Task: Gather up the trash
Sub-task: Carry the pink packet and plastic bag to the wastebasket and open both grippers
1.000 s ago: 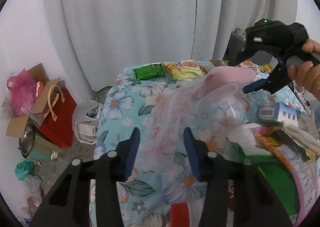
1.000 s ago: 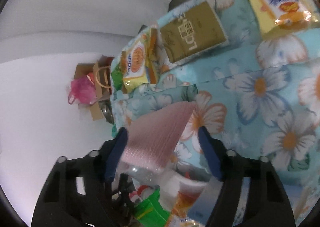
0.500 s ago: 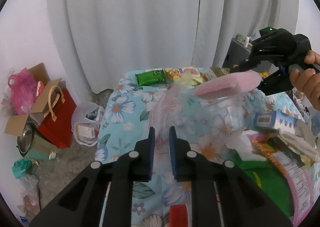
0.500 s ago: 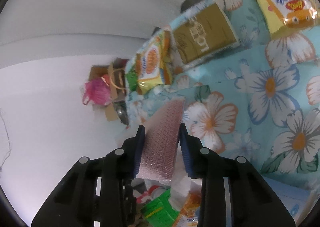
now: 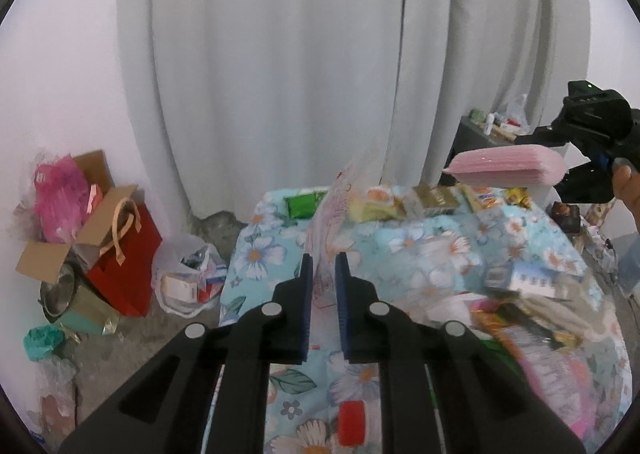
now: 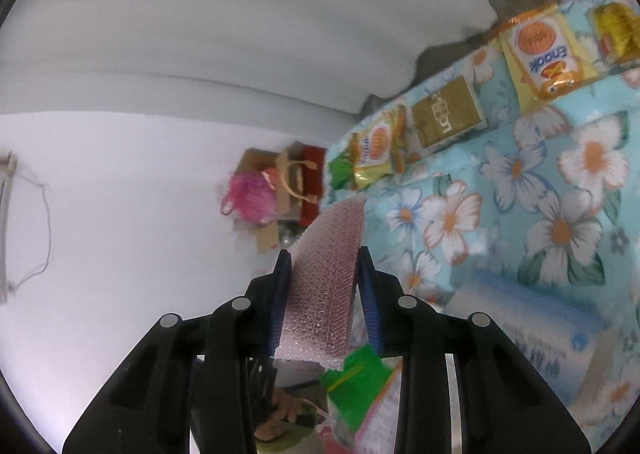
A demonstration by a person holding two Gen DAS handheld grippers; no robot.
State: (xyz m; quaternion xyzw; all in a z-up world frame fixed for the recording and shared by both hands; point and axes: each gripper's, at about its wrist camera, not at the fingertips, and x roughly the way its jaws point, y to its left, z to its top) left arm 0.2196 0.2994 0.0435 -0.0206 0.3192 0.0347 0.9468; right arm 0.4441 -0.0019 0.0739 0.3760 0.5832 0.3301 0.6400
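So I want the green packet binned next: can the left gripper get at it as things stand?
Probably not yet. The left gripper is shut on the clear plastic bag, so it has no free jaws. The green packet lies uncovered at the far edge of the floral cloth, beyond the bag.

Left wrist view: upright, close above the flowered cloth [image 5: 404, 242], facing the grey curtain [image 5: 280, 73] at 12 o'clock. Right wrist view: rolled sideways, close over the same cloth [image 6: 520, 189], curtain [image 6: 240, 21] at 12 o'clock. Shared: red bag [image 5: 128, 254] [image 6: 312, 173], snack packets [image 5: 376, 205] [image 6: 376, 149].
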